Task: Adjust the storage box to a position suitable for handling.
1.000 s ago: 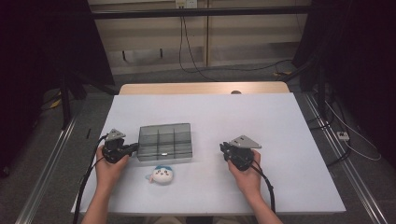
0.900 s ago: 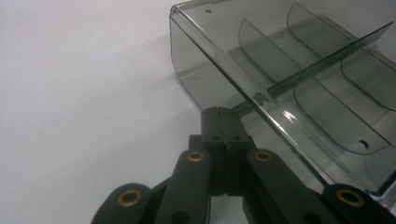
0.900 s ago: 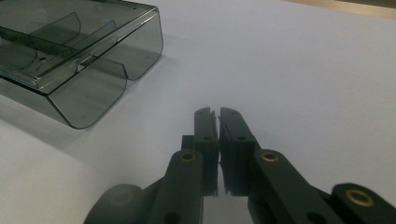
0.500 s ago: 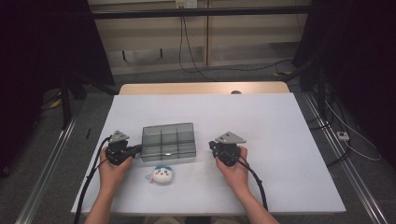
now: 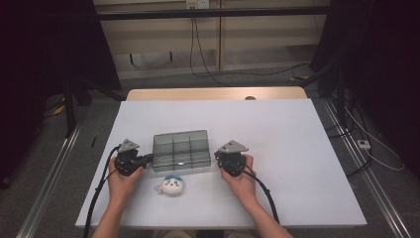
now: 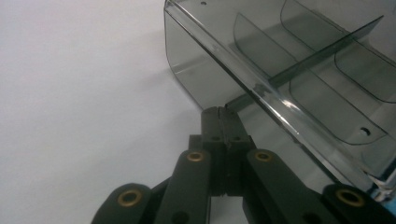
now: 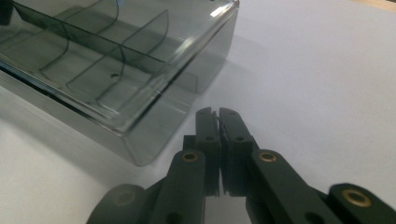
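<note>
A smoky see-through box (image 5: 181, 151) with several compartments stands on the white table (image 5: 297, 148). My left gripper (image 5: 148, 158) is at its left end, shut, its tips (image 6: 223, 112) right against the box's (image 6: 289, 60) lower side wall with nothing between them. At the right end of the box (image 7: 107, 60), just off its near corner, my right gripper (image 5: 217, 156) is shut too, and its tips (image 7: 215, 114) hold nothing. In front of the box lies a small white and blue plush toy (image 5: 173, 185).
Bare white tabletop stretches to the right of the box and behind it. A wooden strip (image 5: 213, 94) runs along the table's far edge. Black cables (image 5: 262, 191) trail from both grippers toward the near edge.
The right hand has slid left across the table to the box's right end. The left hand has stayed at the box's left end.
</note>
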Motion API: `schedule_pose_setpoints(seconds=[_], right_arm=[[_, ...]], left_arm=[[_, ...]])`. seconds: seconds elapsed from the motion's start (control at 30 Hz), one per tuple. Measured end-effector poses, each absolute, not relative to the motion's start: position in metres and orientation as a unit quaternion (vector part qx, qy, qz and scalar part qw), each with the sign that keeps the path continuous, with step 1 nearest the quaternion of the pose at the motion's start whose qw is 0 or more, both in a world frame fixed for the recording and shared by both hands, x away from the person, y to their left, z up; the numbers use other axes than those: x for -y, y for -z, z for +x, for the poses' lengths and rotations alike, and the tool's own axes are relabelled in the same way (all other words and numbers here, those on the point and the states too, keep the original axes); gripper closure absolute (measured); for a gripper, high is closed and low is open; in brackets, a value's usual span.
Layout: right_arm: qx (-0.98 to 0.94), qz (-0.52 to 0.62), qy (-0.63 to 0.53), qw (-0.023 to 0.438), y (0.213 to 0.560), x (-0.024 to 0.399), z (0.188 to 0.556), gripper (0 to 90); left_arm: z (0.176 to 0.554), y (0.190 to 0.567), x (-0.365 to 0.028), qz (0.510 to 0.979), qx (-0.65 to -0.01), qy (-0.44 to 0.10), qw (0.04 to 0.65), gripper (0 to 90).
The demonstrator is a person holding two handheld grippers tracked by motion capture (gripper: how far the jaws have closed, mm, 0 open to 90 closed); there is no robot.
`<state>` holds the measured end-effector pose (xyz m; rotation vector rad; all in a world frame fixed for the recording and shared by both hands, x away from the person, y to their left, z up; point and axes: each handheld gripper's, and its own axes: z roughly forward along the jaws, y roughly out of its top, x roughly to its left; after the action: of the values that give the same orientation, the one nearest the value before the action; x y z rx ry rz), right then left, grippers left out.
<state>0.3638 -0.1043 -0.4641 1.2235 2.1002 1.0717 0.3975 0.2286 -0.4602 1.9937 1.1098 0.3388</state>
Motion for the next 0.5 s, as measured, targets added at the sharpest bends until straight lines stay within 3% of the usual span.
schedule_pose_setpoints(seconds=[0.5], right_arm=[[-0.760, 0.456, -0.401, 0.232, 0.464, 0.109, 0.359, 90.0]], left_arm=[[0.392, 0.460, -0.210, 0.810, -0.424, -0.139, 0.381, 90.0]])
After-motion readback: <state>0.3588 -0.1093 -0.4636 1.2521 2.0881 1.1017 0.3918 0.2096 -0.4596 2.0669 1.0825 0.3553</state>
